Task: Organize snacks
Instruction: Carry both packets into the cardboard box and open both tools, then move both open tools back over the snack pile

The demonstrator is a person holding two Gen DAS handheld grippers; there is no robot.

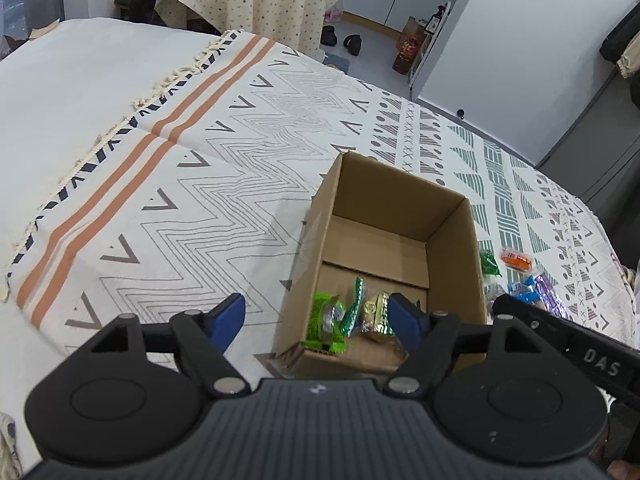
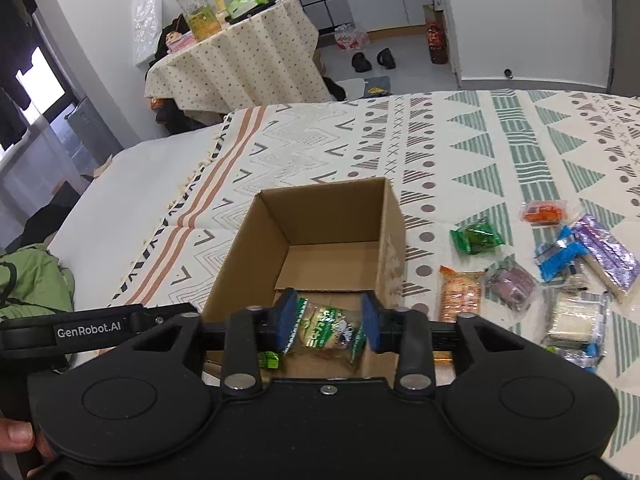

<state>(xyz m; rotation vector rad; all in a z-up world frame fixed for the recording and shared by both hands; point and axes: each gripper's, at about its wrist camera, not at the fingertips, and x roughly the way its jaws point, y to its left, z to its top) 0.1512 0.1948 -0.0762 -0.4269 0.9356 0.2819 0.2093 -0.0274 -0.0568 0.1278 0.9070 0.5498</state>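
An open cardboard box (image 2: 320,216) is sitting on a patterned bedspread (image 2: 500,152), and a few wrapped snacks are already lying at its near end: a bright green packet (image 1: 326,322) and a green-and-gold wrapped biscuit (image 1: 374,312). The right gripper (image 2: 330,322) is hanging over that end of the box with its blue pads (image 2: 289,320) spread to either side of the green-and-gold biscuit; the jaws are standing apart, and whether the pads are touching the wrapper cannot be told. The left gripper (image 1: 316,316) is hovering over the box's near left corner with its jaws released wide and nothing between them. To the right of the box, more snacks are lying loose on the bedspread: an orange packet (image 2: 456,292) just beside the box wall, a dark green one (image 2: 476,238), a small orange one (image 2: 544,212), a purple-tinted one (image 2: 510,284), a blue one (image 2: 560,254), a long violet one (image 2: 608,256) and a clear pack of pale wafers (image 2: 572,320). The bedspread is showing grey zigzags, green striped triangles and orange bands near a fringed edge. Beyond the bed, a table under a dotted cloth (image 2: 240,64) is carrying bottles (image 2: 198,8), and shoes (image 2: 372,60) are lying on the floor by white cabinets. The left gripper's arm is reading "GenRobot.AI" in the right wrist view; "DAS" is showing on the other's.
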